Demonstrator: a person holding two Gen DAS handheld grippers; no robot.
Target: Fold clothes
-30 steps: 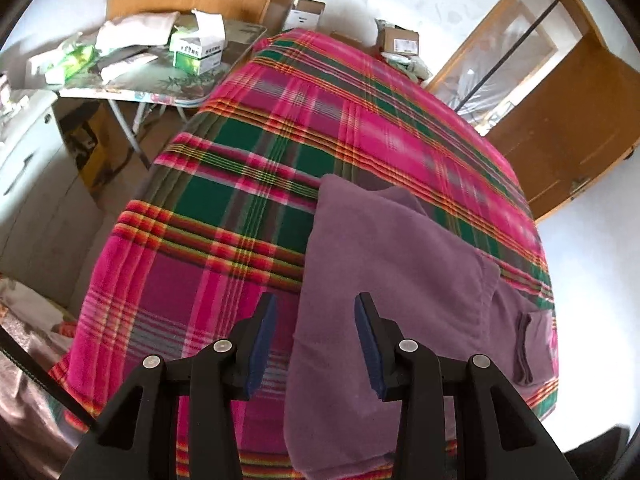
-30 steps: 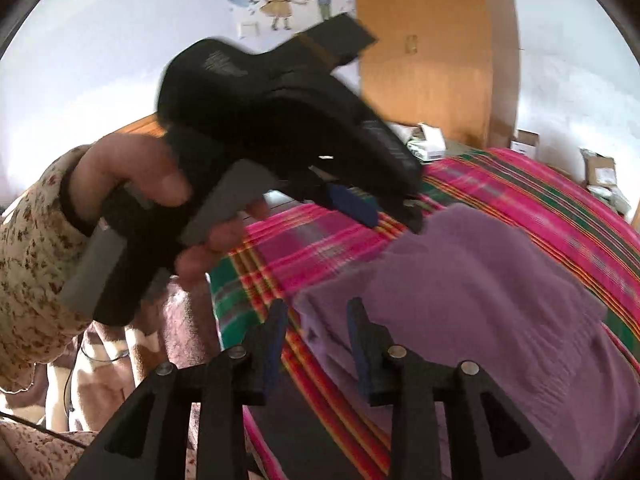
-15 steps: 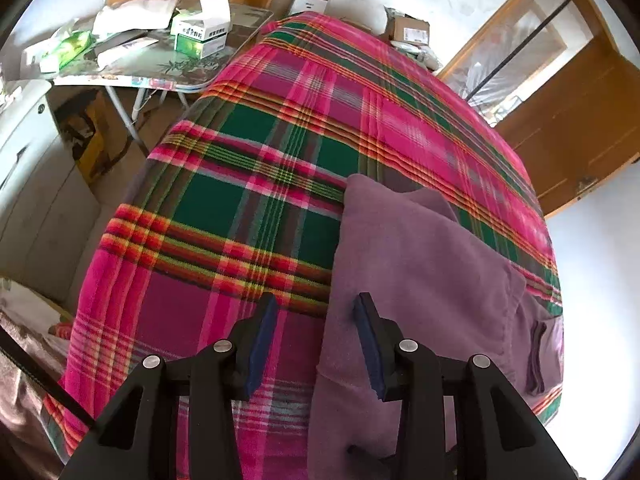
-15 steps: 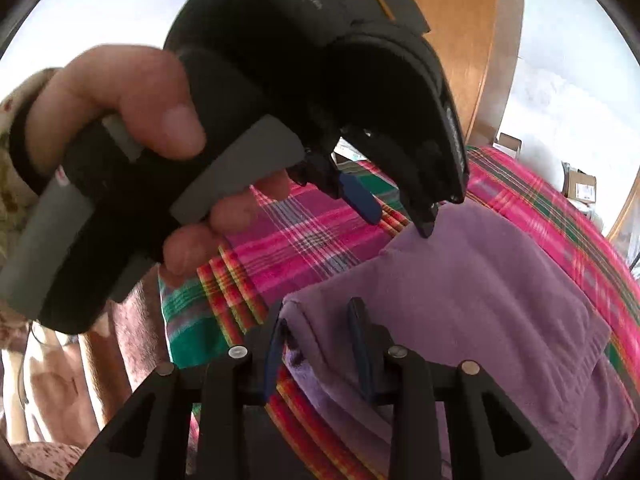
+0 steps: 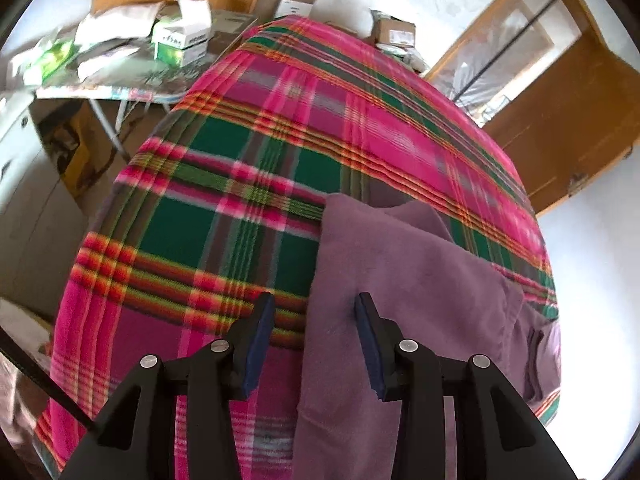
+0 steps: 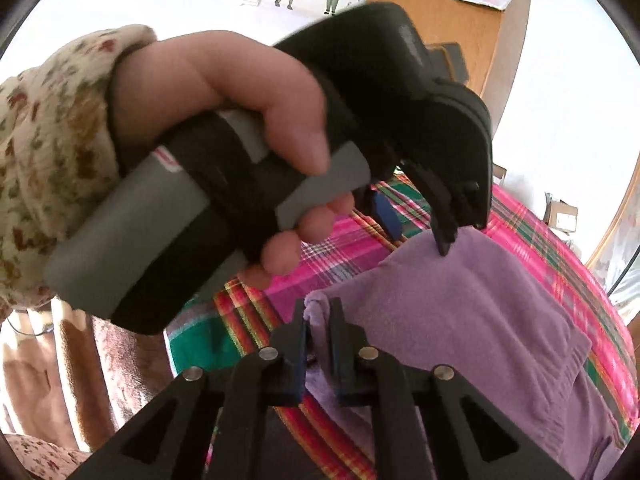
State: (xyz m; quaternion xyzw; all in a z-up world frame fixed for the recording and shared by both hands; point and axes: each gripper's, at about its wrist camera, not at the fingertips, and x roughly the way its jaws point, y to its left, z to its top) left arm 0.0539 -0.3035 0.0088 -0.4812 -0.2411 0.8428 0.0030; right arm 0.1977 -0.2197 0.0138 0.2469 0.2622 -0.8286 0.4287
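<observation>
A folded purple garment (image 5: 420,280) lies on a pink and green plaid blanket (image 5: 240,208) that covers the bed. My left gripper (image 5: 314,320) is open, hanging just over the garment's left edge, one pad above the blanket and one above the cloth. In the right wrist view the same garment (image 6: 460,312) fills the lower right. My right gripper (image 6: 318,320) has its jaws closing, with the garment's near corner bunched between the pads. A hand (image 6: 224,88) in a floral sleeve holds the left gripper (image 6: 416,232) above the garment's far corner.
A folding table (image 5: 160,60) cluttered with boxes and packets stands beyond the bed at the left. Cardboard boxes (image 5: 394,32) sit by the far wall. A wooden door (image 5: 560,128) is at the right, and a white cabinet (image 5: 24,184) at the left.
My right gripper's jaws have come together around the garment's near corner. The left gripper has dropped closer to the garment's edge, still open.
</observation>
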